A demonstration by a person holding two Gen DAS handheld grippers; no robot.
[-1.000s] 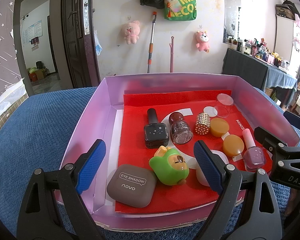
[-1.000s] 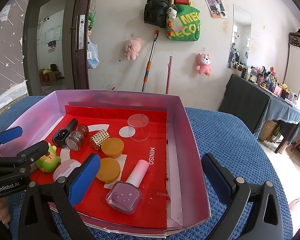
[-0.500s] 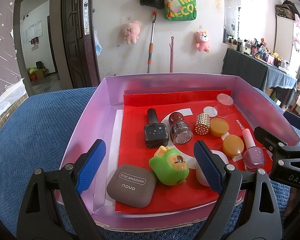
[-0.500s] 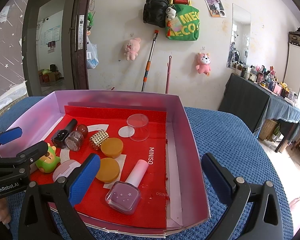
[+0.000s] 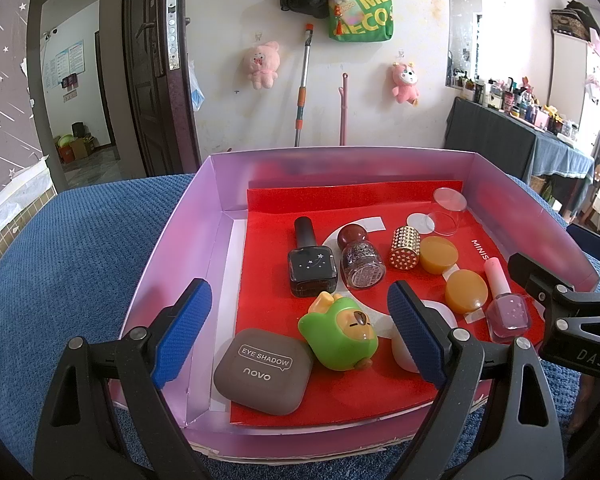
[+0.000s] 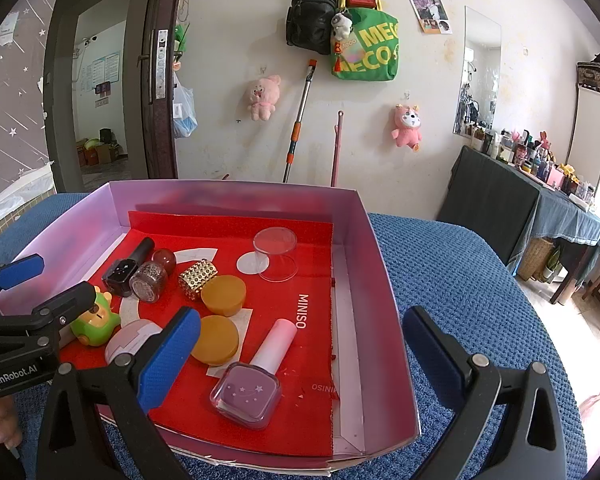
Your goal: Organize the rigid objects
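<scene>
Both grippers hover wide open at the near edge of a pink box (image 5: 168,248), gripping nothing.
We see nothing shifted over the last second: eye shadow case (image 5: 263,372), green figurine (image 5: 342,336) and nail polish bottles (image 6: 246,394) lie in the box, left gripper (image 5: 296,336) and right gripper (image 6: 300,360) touching none.

The grey compact (image 5: 263,372) read "EYE SHADOW novo", the red liner (image 6: 302,311) said "MINISO", and the left gripper (image 6: 14,376) body had "GenRobot.AI".

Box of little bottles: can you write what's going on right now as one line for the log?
left gripper: open, empty | right gripper: open, empty | both hover at box front | pink nail polish lying flat | nothing gripped
</scene>
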